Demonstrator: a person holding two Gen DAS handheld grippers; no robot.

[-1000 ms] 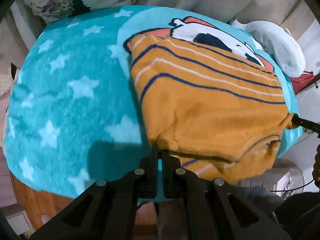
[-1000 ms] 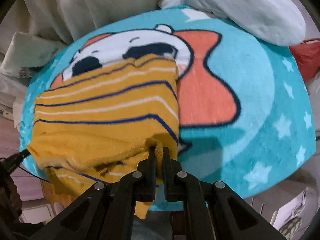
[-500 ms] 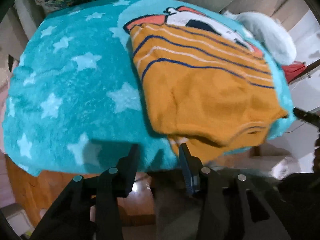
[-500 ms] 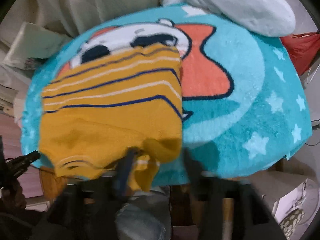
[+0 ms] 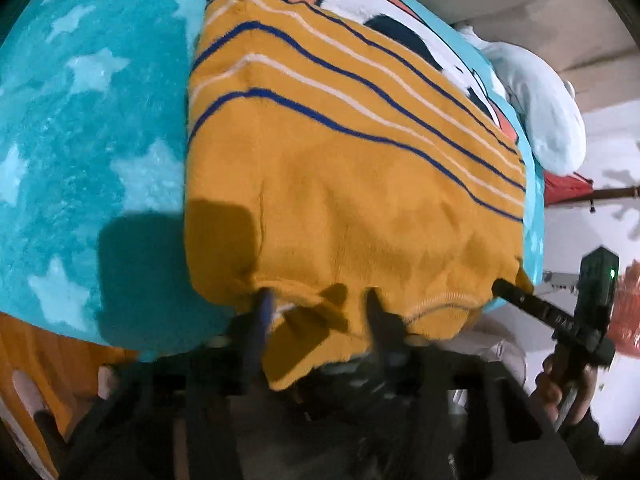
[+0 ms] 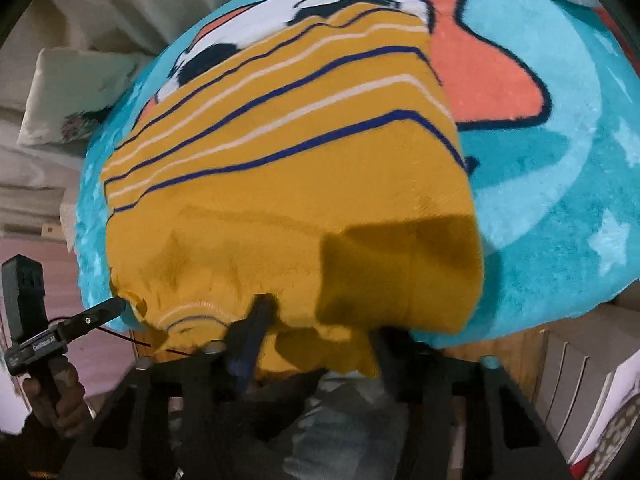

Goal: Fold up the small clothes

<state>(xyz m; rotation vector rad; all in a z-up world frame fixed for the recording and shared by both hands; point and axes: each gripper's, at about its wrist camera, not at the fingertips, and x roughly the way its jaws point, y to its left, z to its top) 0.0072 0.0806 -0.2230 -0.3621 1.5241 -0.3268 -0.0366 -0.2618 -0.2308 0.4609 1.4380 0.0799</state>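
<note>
A mustard-yellow knit garment with blue and white stripes lies folded on a turquoise star blanket; it also shows in the right wrist view. Its near edge hangs over the blanket's front edge. My left gripper is open at the garment's near left edge, fingers apart and empty. My right gripper is open at the near right edge, fingers apart and empty. Each gripper shows in the other's view: the right one, the left one.
The blanket has a cartoon face print and covers a wooden table. A pale blue plush lies at the far right, a floral pillow at the far left. Curtains hang behind.
Both grippers were shut on the garment's near edge a second ago; they opened and let it go. They have since moved in close to the near edge again, still open.
</note>
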